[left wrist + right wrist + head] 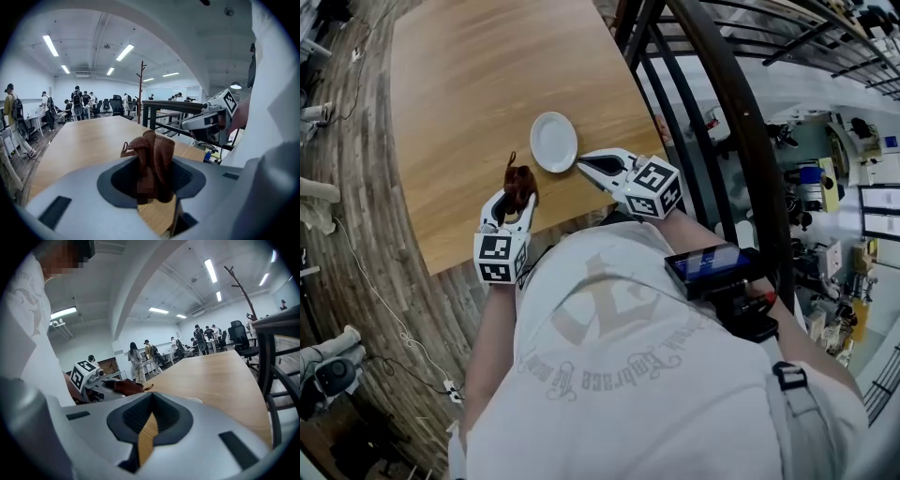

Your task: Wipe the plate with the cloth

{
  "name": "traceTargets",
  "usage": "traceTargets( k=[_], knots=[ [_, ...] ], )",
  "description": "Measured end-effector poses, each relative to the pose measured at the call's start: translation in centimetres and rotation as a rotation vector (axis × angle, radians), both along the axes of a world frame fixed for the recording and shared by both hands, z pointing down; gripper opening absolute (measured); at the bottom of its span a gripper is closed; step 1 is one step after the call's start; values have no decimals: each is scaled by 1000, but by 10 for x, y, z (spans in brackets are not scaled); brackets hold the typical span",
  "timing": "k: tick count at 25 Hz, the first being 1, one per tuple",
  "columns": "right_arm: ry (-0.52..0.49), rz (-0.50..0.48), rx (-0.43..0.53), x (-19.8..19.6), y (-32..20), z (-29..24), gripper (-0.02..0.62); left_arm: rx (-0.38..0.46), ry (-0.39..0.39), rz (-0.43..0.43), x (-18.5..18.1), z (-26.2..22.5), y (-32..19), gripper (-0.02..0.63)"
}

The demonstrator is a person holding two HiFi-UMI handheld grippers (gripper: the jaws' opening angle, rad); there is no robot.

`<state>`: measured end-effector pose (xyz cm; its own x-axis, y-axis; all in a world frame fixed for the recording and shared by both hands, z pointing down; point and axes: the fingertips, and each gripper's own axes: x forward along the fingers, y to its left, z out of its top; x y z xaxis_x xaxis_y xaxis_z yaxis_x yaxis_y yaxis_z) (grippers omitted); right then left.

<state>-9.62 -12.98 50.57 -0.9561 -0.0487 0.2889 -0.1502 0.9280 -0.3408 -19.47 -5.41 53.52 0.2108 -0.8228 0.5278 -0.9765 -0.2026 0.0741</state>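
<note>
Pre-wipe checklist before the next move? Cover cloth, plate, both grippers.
1. Crumpled brown cloth clamped in left gripper: ok, jaws shut on it.
2. Cloth over the round white plate: not ok, it hangs beside the plate's near left rim.
3. Plate face free of objects: ok, nothing lies on it.
4. Plate flat on the wooden table: ok.
5. Right gripper steadying the plate: not ok, jaws together on nothing, tips at the plate's right rim; whether they touch it, cannot tell.
6. Dirt to wipe on the plate: cannot tell.
</note>
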Motion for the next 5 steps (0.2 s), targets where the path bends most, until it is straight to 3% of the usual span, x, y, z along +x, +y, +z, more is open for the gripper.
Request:
traceTargets(
  k=[5],
  knots=[
    [13,1,-3,14,-18,9,14,-2,2,9,15,9,-20,170]
  ],
)
